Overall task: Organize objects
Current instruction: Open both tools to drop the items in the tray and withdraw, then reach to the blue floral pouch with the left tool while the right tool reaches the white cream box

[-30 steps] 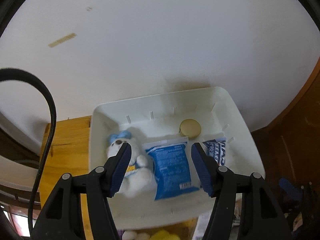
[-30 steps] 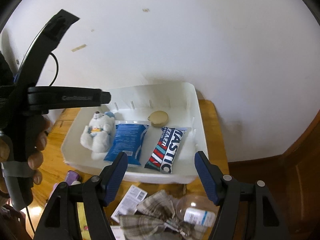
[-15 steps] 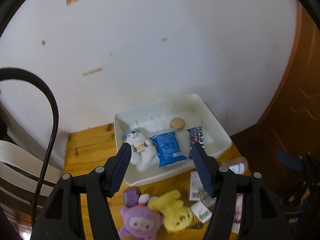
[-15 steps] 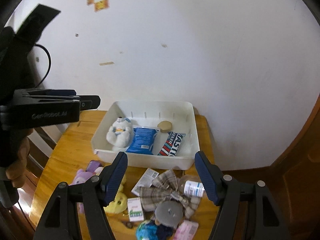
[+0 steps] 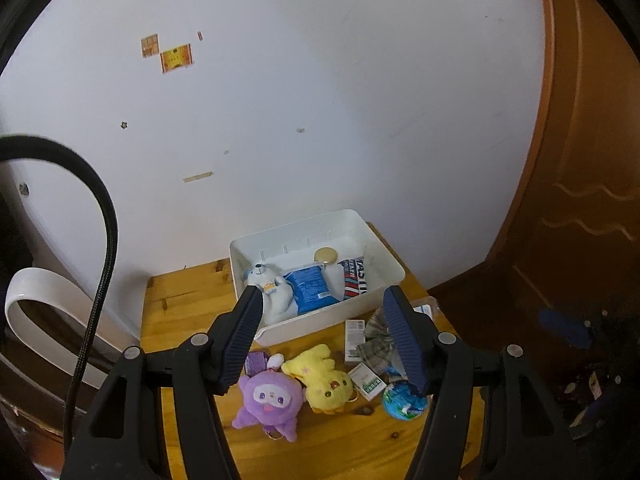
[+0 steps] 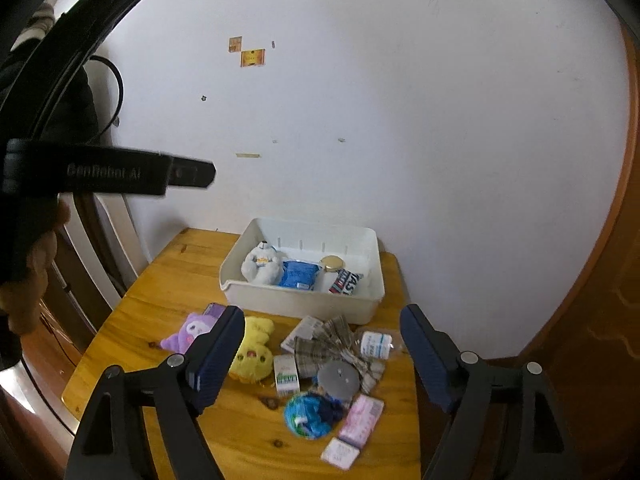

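Left gripper [image 5: 324,320]: up high over the table, fingers spread wide, nothing between them!
Right gripper [image 6: 322,354]: also spread apart and carrying nothing, hovering above the clutter.
Hand [image 6: 34,280]: at the left edge of the right view, wrapped round the handle of the left tool.
Bin [image 6: 296,304]: white, sitting at the back of the wooden table [image 6: 168,280], against the wall.
Inside the bin: white teddy [image 6: 262,266] on the left, blue packet [image 6: 298,274] just beside it, then a striped wrapper [image 6: 346,282], and a gold-lidded jar [image 6: 331,264] tucked behind.
Purple plush [image 5: 266,398]: lying on the table in front of the bin, touching the yellow plush [image 5: 322,378].
Checked cloth [image 6: 332,344]: crumpled in front of the bin's right half, a grey disc [image 6: 339,376] resting at its near edge.
Green-and-white box [image 6: 286,374]: between the yellow plush and the cloth.
Small white bottle [image 6: 376,345]: just right of the cloth, inside clear wrapping.
Blue ball [image 6: 308,414]: nearer the front, next to a pink packet [image 6: 360,420].
Still outside the bin: all of that loose stuff!
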The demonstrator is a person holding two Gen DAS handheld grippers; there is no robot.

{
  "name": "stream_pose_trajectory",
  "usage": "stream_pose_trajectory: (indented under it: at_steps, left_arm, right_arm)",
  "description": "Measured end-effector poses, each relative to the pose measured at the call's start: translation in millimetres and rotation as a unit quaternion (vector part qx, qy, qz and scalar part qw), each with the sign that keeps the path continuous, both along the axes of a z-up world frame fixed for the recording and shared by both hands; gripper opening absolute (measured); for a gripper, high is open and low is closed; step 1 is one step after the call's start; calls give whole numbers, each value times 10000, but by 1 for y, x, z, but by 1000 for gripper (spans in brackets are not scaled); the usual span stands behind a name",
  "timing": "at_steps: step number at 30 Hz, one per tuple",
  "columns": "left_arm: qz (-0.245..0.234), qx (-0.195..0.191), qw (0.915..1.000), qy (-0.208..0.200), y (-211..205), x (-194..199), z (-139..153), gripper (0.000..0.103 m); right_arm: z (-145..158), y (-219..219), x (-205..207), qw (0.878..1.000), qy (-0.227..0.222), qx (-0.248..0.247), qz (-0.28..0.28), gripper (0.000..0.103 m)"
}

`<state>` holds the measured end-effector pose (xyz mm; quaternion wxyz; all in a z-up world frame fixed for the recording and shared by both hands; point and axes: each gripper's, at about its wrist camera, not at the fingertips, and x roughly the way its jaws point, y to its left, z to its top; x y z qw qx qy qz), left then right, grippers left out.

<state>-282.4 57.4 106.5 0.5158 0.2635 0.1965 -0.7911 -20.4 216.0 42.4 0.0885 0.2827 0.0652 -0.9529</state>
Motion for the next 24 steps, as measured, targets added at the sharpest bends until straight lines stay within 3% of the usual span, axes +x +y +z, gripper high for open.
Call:
stream_pose_trajectory:
  at_steps: [12, 19, 24]
  left_arm:
    - [-351, -64, 9993, -140, 32, -19, -24, 67]
    - [-702, 451, 9965, -62, 27, -42, -73, 67]
    - [-762, 572, 9954, -55, 30, -58, -105, 67]
  right_arm:
    - [-45, 27, 52, 9985, -211, -343, -370, 81]
    - [-87, 45, 63, 9944, -333, -603, -799, 81]
    - [-129, 60, 62, 9883, -511, -777, -1209, 81]
